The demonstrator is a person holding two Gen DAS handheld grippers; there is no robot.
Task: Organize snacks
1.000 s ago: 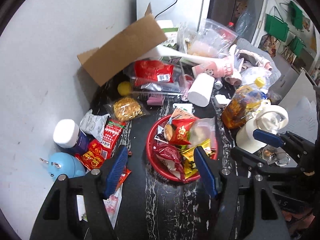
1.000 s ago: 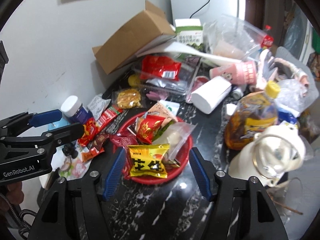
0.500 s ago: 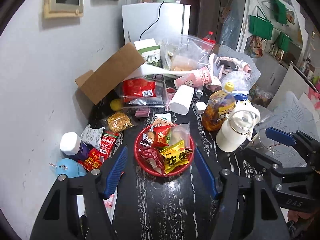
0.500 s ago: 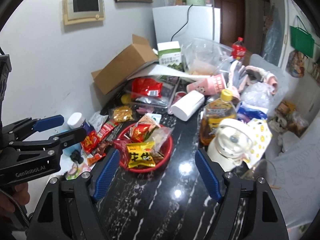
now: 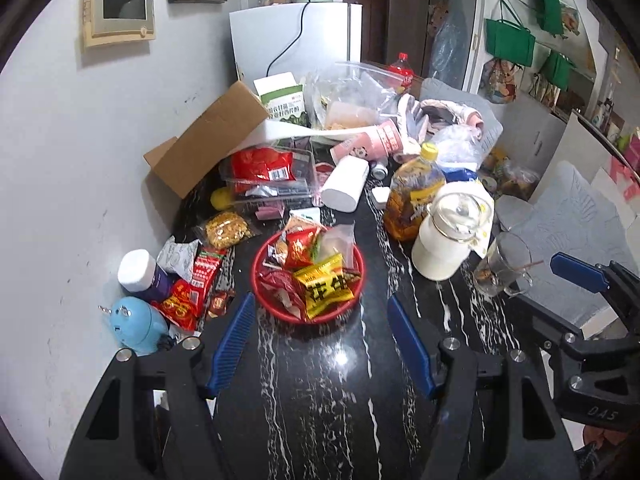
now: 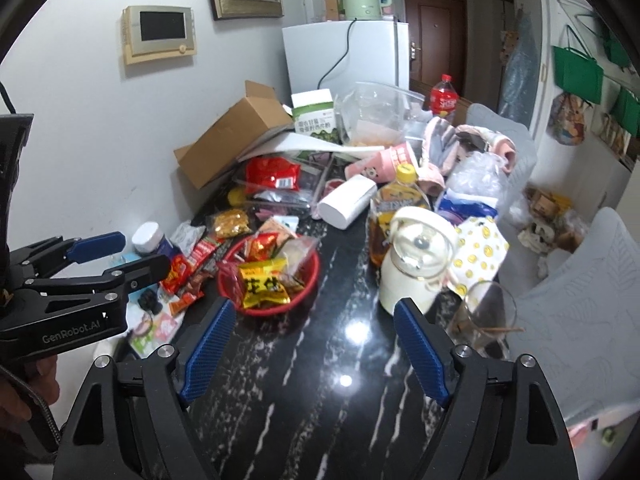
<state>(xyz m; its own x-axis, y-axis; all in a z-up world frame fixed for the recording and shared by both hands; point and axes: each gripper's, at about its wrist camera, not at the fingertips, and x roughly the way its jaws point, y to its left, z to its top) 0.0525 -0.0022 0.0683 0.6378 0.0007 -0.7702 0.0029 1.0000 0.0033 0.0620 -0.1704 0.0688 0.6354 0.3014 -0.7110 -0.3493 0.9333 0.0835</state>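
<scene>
Red round plastic basket (image 5: 262, 258), crinkly packets; both hand-held grippers (image 5: 320, 344) (image 6: 314, 344) agape, empty.

The red basket (image 5: 264, 300) hid its lower snack packets under the yellow packet (image 5: 324, 288). At nine o'clock of it, the left gripper's finger (image 6: 120, 276) covered part of the loose wrappers. The clear tray (image 5: 276, 196) at twelve o'clock lay partly under a cardboard box (image 5: 200, 148). Print on the packets was too small to read.
</scene>
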